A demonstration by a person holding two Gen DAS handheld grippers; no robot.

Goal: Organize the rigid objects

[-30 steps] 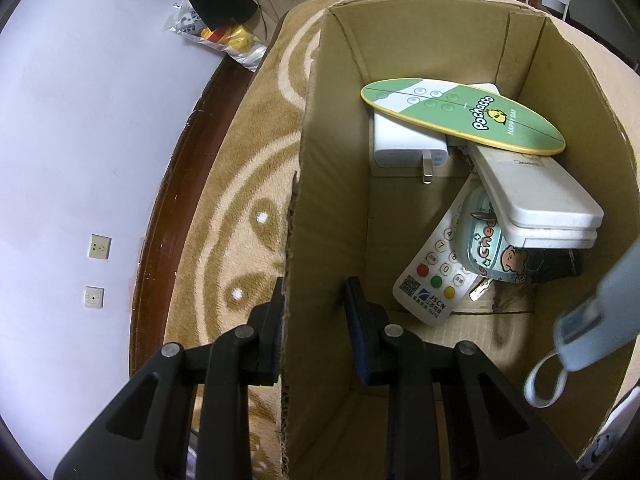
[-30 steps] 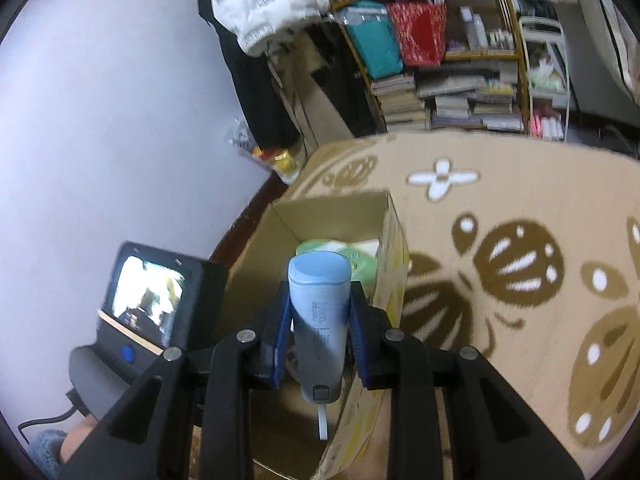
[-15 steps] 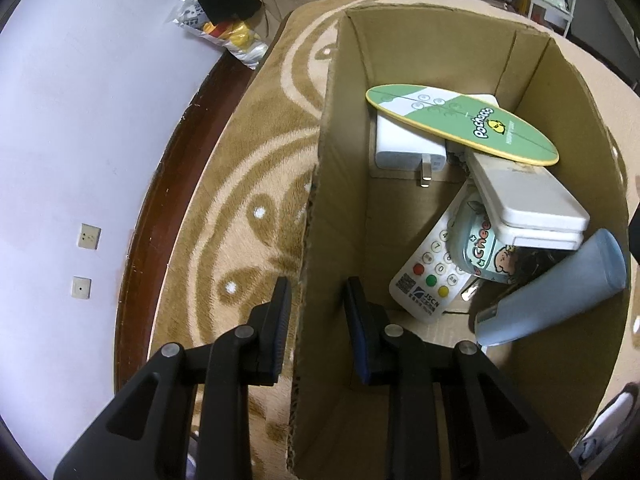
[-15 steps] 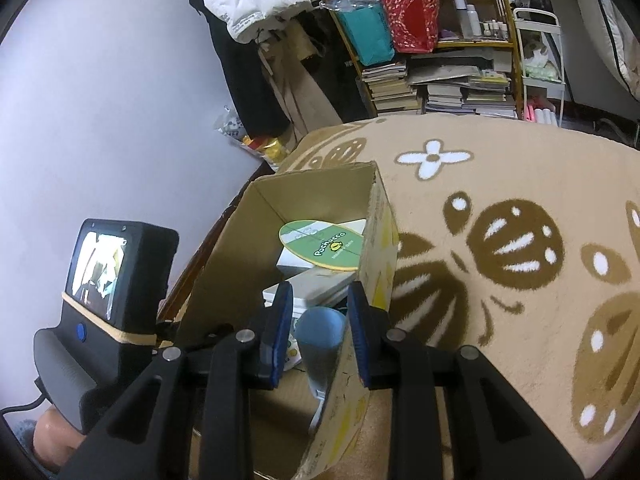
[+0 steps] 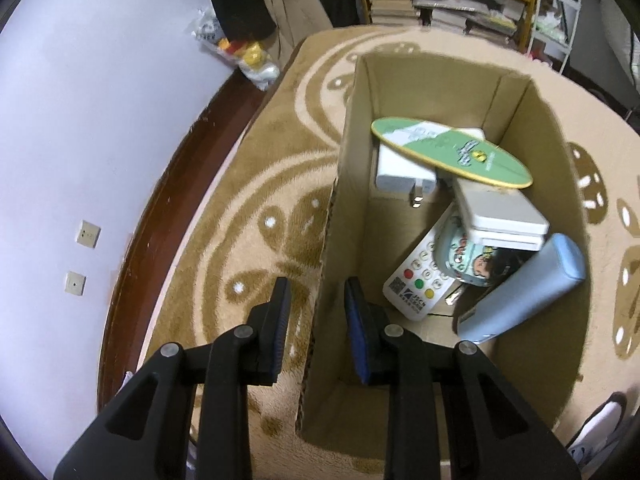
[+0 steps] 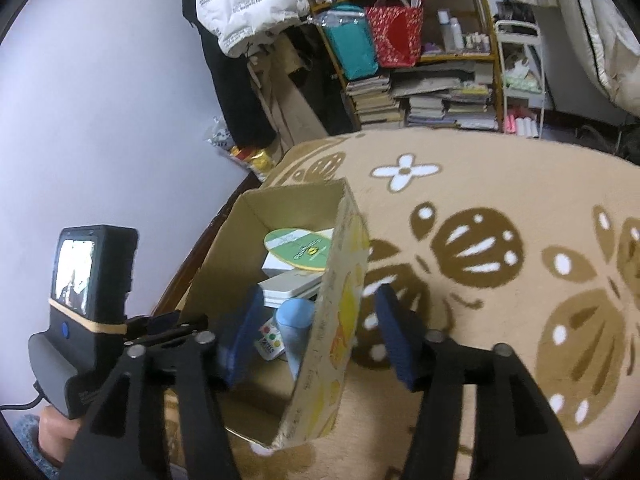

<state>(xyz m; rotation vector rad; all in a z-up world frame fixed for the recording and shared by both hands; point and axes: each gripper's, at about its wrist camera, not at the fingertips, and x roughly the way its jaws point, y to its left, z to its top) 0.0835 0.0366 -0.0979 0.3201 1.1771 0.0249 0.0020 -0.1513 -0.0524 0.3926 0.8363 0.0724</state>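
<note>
My right claw [image 6: 316, 328] now stands spread and empty, one finger either side of the cardboard box [image 5: 400, 76] wall; a second ago it pinched the blue case [image 5: 524, 288], which has since dropped inside, leaning against the right wall beside the white remote [image 5: 416, 288]; my left claw [image 5: 316, 312] still straddles the left wall, parted, not clamped; I judge this item stowed, so the right claw is free to fetch another.

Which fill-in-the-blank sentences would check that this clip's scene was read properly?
1. The light blue tube lies inside the ____ box.
2. The left gripper has its jaws on either side of the box's ____.
3. The right gripper holds ____.
4. The oval green card lies ____ the white items.

Missing: cardboard; wall; nothing; on top of
</note>
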